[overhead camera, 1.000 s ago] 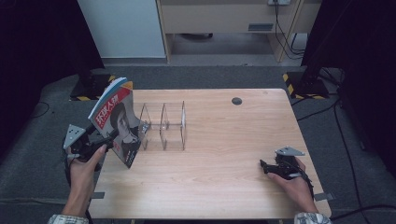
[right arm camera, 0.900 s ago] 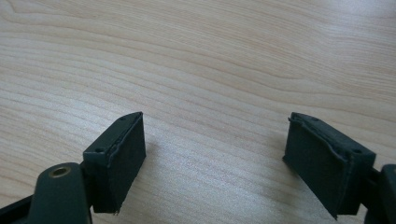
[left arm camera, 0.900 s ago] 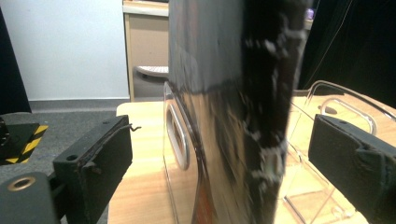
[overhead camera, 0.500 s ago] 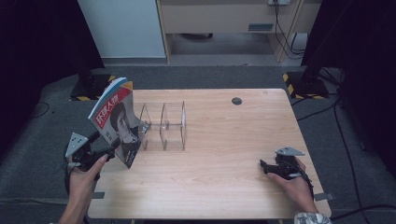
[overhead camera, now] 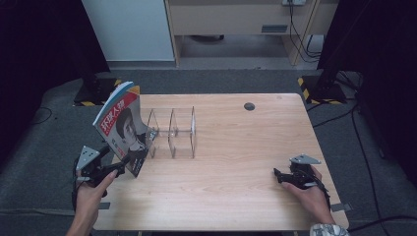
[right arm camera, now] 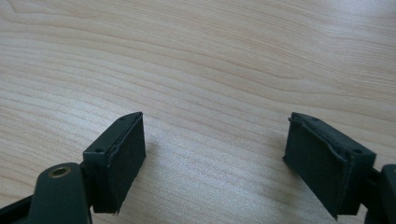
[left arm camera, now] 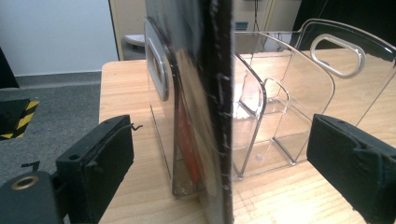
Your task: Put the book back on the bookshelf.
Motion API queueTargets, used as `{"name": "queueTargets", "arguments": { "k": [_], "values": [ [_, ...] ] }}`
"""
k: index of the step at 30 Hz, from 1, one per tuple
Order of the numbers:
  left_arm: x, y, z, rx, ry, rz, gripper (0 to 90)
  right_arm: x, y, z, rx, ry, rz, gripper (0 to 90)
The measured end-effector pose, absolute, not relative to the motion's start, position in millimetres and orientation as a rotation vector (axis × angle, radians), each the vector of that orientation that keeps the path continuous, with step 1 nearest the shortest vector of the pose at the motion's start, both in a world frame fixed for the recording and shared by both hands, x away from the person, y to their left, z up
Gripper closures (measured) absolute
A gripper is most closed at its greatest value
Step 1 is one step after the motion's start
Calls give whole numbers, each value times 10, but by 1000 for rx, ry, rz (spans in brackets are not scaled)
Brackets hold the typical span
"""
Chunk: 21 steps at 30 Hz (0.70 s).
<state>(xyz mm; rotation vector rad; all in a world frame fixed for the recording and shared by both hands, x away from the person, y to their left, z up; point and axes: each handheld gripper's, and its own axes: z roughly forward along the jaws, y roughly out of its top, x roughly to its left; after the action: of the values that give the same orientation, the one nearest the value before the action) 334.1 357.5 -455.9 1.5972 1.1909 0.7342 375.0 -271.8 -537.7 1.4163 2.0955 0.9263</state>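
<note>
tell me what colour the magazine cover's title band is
Red with white characters, on the magazine; clearest in the high view.

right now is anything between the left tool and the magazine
Nothing visible stands between them. The left tool is open, one jaw on each side of the magazine's edge with a gap on both. The magazine stands upright at the left end of the clear rack.

The left gripper [overhead camera: 129, 160] has let go of the magazine [overhead camera: 123, 125] and drawn back toward seven o'clock, jaws now spread either side of its spine.
</note>
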Motion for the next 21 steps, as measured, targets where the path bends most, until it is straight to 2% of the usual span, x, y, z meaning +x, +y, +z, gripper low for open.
{"name": "queueTargets", "arguments": {
  "k": [21],
  "values": [
    [3114,3554,-4724,1661,1200,670,69,3742,-2712,-5376,1424,2091,925,203]
  ]
}}
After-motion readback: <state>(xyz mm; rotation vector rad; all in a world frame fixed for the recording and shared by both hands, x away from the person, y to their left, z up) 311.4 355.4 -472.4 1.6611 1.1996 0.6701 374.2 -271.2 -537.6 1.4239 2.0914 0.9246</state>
